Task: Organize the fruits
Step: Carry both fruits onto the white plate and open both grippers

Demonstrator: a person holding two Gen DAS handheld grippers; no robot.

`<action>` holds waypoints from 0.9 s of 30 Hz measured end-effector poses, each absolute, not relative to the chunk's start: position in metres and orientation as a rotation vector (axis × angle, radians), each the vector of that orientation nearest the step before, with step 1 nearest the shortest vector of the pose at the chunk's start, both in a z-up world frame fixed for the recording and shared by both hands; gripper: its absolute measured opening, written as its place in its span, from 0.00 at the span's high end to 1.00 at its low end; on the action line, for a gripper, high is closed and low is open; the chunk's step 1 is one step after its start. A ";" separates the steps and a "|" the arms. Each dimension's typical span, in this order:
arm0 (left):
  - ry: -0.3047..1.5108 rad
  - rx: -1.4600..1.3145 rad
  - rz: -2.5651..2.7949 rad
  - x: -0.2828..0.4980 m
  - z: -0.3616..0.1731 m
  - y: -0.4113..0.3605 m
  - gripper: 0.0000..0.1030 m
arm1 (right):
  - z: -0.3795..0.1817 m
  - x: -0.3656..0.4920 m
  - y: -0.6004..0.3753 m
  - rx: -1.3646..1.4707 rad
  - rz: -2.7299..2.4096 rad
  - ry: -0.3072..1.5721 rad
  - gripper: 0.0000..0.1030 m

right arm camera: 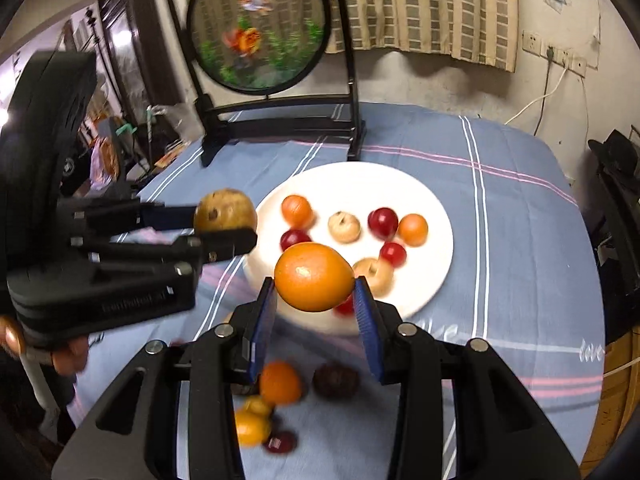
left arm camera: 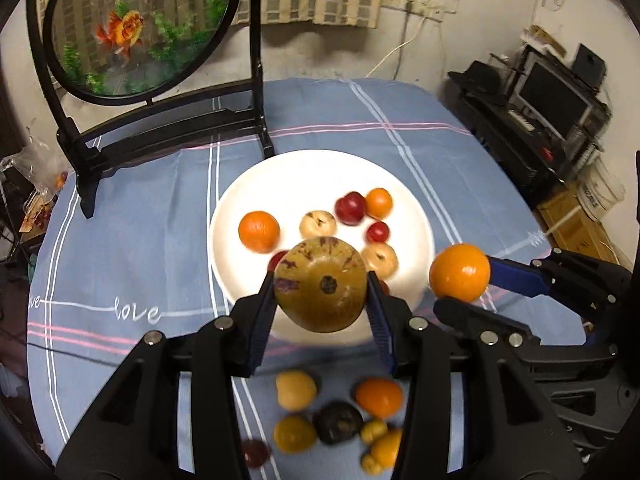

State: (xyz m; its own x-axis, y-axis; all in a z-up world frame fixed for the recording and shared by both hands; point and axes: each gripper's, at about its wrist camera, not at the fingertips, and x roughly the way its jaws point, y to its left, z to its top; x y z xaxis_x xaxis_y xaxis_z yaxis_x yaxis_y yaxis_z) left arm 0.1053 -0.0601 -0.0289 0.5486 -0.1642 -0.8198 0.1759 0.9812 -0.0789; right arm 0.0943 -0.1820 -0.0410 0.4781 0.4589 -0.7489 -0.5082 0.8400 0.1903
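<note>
My left gripper point(left arm camera: 322, 280) is shut on a brown-green speckled fruit point(left arm camera: 320, 284) and holds it above the near edge of the white plate point(left arm camera: 304, 172). It also shows in the right wrist view point(right arm camera: 226, 226), at the plate's left. My right gripper point(right arm camera: 314, 284) is shut on an orange point(right arm camera: 314, 276) above the plate's point(right arm camera: 432, 220) near edge; the orange also shows in the left wrist view point(left arm camera: 460, 272). The plate holds several small oranges, red plums and pale round fruits. Several loose fruits point(left arm camera: 336, 420) lie on the cloth near me.
A round goldfish picture on a black stand point(left arm camera: 140, 28) stands at the table's back left, just behind the plate. The blue checked tablecloth point(left arm camera: 132, 240) covers the table. Shelves with a monitor point(left arm camera: 552, 100) stand beyond the table's right edge.
</note>
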 end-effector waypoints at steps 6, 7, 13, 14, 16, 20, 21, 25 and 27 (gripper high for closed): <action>1.018 0.045 -0.162 0.150 -0.062 -0.065 0.57 | -0.069 0.146 -0.176 -0.024 0.571 0.968 0.61; 1.025 0.049 -0.158 0.154 -0.066 -0.065 0.57 | -0.074 0.152 -0.175 -0.029 0.568 0.974 0.61; 1.040 0.082 -0.134 0.178 -0.084 -0.059 0.57 | -0.089 0.183 -0.170 -0.079 0.571 0.994 0.61; 1.042 0.082 -0.126 0.182 -0.086 -0.058 0.57 | -0.091 0.188 -0.168 -0.087 0.586 1.006 0.61; 1.044 0.083 -0.119 0.187 -0.089 -0.057 0.56 | -0.095 0.191 -0.161 -0.153 0.573 1.002 0.61; 1.025 0.099 -0.090 0.192 -0.090 -0.056 0.35 | -0.100 0.196 -0.157 -0.211 0.577 0.995 0.58; 1.014 0.094 -0.095 0.191 -0.088 -0.055 0.35 | -0.100 0.197 -0.159 -0.204 0.581 0.995 0.58; 1.016 0.094 -0.103 0.191 -0.083 -0.056 0.35 | -0.095 0.195 -0.168 -0.193 0.566 0.980 0.46; 1.011 0.091 -0.103 0.186 -0.079 -0.056 0.35 | -0.089 0.191 -0.175 -0.150 0.569 0.976 0.46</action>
